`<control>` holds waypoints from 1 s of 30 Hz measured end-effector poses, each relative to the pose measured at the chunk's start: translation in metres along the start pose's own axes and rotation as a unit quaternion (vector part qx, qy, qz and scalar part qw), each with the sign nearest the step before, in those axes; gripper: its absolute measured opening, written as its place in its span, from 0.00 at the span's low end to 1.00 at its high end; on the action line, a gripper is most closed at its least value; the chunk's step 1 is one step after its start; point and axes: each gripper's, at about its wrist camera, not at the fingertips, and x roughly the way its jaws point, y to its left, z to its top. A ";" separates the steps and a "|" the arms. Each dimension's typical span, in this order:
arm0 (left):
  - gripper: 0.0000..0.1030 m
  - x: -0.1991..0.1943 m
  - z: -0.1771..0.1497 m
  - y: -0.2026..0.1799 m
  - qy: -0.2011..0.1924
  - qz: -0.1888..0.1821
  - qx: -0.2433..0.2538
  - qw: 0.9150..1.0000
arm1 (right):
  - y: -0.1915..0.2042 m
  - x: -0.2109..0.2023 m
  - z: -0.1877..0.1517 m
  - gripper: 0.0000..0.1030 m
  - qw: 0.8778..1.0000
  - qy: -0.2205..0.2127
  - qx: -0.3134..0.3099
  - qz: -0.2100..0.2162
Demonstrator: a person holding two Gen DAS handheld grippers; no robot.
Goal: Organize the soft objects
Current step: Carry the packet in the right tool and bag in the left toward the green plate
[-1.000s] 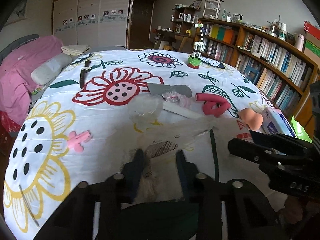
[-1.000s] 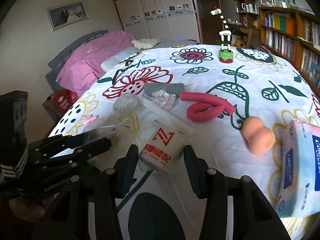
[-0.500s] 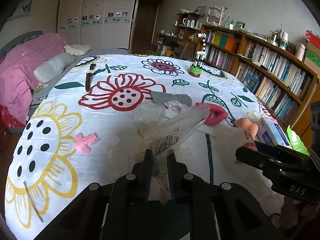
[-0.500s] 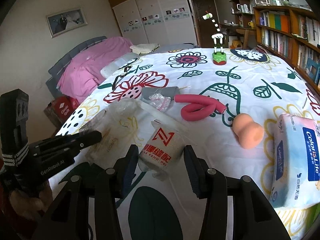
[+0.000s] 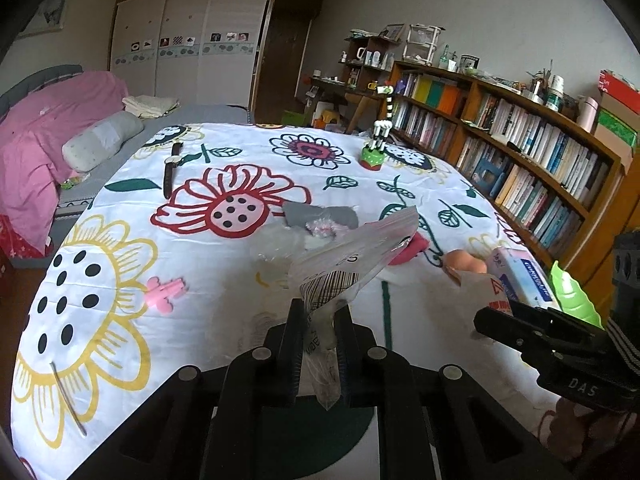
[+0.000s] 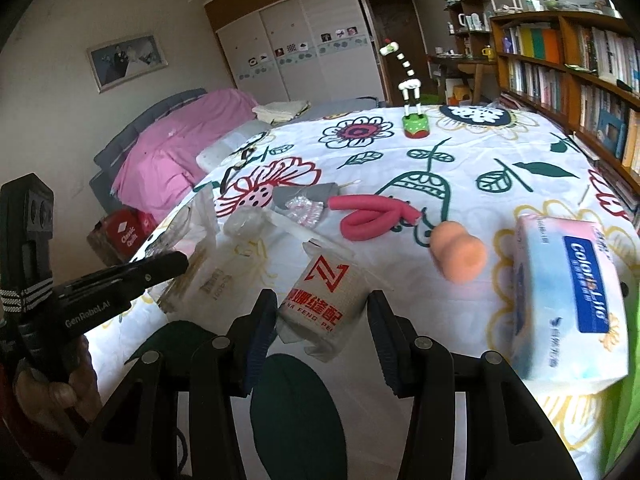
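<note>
My left gripper (image 5: 318, 316) is shut on a clear zip bag (image 5: 352, 258) and holds it lifted off the flowered bedspread; the bag also shows in the right wrist view (image 6: 204, 248). My right gripper (image 6: 322, 312) is shut on a white roll with red lettering (image 6: 324, 300), raised above the bed. A pink foam curler (image 6: 372, 218), a peach sponge (image 6: 458, 254), a grey cloth (image 6: 304, 194) and a pink mesh piece (image 6: 306, 210) lie on the bed beyond.
A tissue pack (image 6: 572, 292) lies at the right by a green leaf-shaped dish (image 5: 574, 300). A giraffe toy (image 5: 378, 142), a watch (image 5: 171, 168), a pink cross piece (image 5: 164, 290) and a crumpled clear wrap (image 6: 246, 220) are on the bed. Bookshelves (image 5: 540, 160) line the right.
My left gripper closed on the clear bag and lifted it off the bed. My right gripper lifted the white roll a little.
</note>
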 end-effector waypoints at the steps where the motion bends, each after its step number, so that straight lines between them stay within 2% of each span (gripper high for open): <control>1: 0.15 0.000 0.001 -0.002 -0.001 0.000 0.002 1.000 | -0.002 -0.003 0.000 0.47 1.000 -0.003 0.002 -0.001; 15: 0.15 0.001 -0.001 -0.030 0.002 -0.007 0.021 1.000 | -0.028 -0.040 -0.012 0.47 0.999 -0.025 0.027 -0.012; 30: 0.15 0.005 -0.006 -0.046 0.010 -0.009 0.036 0.999 | -0.035 -0.053 -0.018 0.47 0.999 -0.035 0.032 -0.016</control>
